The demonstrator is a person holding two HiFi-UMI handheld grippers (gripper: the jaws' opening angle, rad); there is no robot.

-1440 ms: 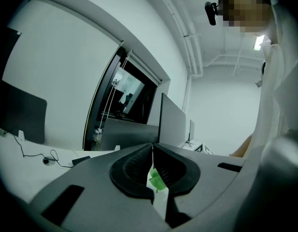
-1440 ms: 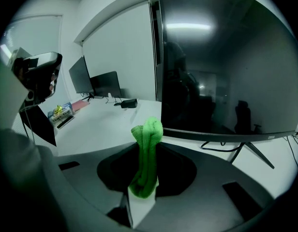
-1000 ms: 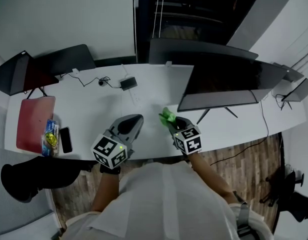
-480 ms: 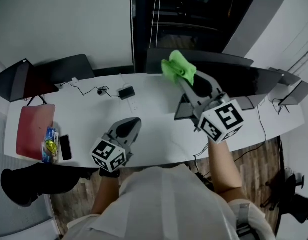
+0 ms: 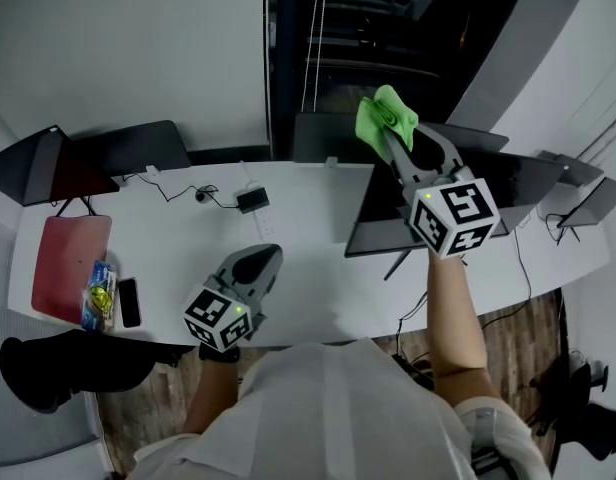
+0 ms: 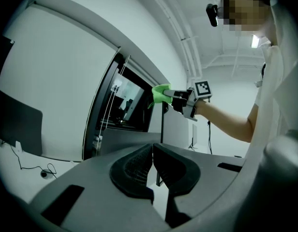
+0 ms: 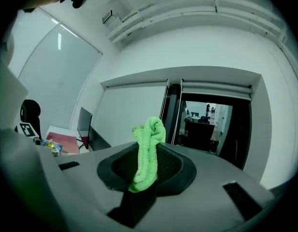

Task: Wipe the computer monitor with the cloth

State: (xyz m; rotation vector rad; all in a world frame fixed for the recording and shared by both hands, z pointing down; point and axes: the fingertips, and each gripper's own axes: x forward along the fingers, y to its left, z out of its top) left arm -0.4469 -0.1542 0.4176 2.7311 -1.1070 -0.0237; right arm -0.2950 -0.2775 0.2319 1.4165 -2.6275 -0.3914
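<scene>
In the jaws of the right gripper [image 5: 393,136] a green cloth [image 5: 385,118] sits clamped, the monitor [image 5: 528,180] close beside it. The left gripper [image 5: 258,261] has its jaws pressed together, empty.

In the last second I have brought the right gripper [image 5: 398,140] up from its low spot over the front edge of the desk [image 5: 188,233] and pushed it away from me. A second ago the cloth [image 5: 386,118] hung just above the desktop, left of the monitor's [image 5: 518,183] lower corner. Half a second ago it had risen to the monitor's upper left corner. Now it sits higher and a little further right, above the monitor's top edge, against the dark opening behind. My right forearm [image 5: 453,313], tucked close to my body before, is now stretched out, and the gripper's marker cube [image 5: 453,213] looms larger.
</scene>
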